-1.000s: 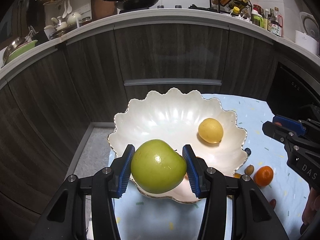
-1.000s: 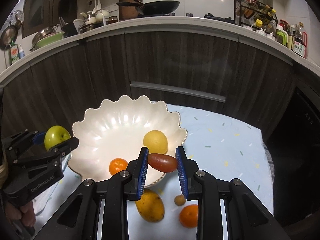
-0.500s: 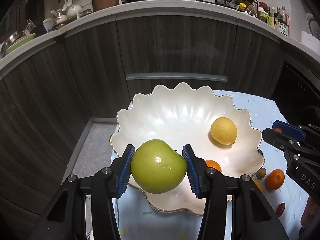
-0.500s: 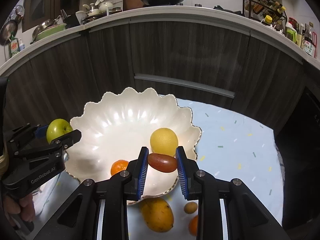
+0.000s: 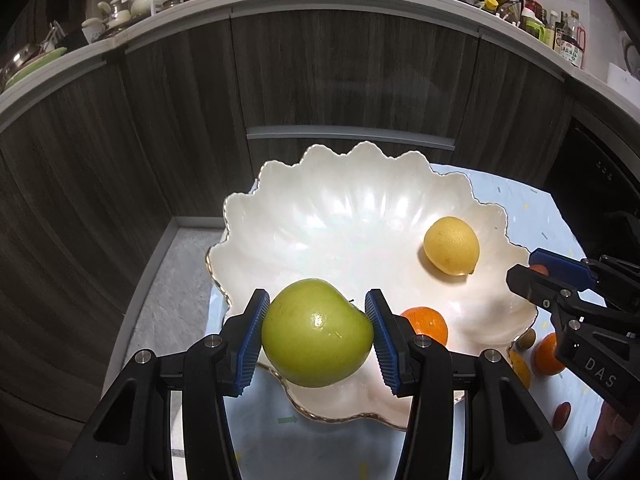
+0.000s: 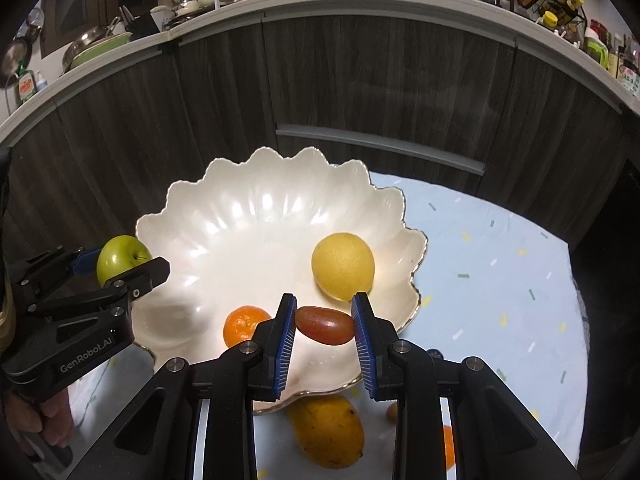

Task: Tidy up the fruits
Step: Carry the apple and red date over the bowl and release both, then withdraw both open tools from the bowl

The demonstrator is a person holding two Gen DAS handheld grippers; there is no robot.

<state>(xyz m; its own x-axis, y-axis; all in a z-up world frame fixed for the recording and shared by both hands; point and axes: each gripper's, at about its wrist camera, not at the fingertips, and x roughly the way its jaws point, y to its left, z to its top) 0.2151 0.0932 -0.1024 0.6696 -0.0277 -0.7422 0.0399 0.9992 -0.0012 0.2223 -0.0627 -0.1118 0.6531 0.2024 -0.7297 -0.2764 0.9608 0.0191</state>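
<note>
My left gripper is shut on a green apple and holds it over the near left rim of the white scalloped bowl. My right gripper is shut on a small red-brown oval fruit over the bowl's near right part. A yellow lemon and a small orange lie in the bowl. The left gripper with the apple shows at the left of the right wrist view.
On the light blue tablecloth in front of the bowl lie a mango, a small brown fruit and another orange. A red-brown fruit lies near it. Dark cabinets stand behind the table.
Both grippers have moved forward over the bowl with their fruits still held. The bowl looks closer and lower in both views.
</note>
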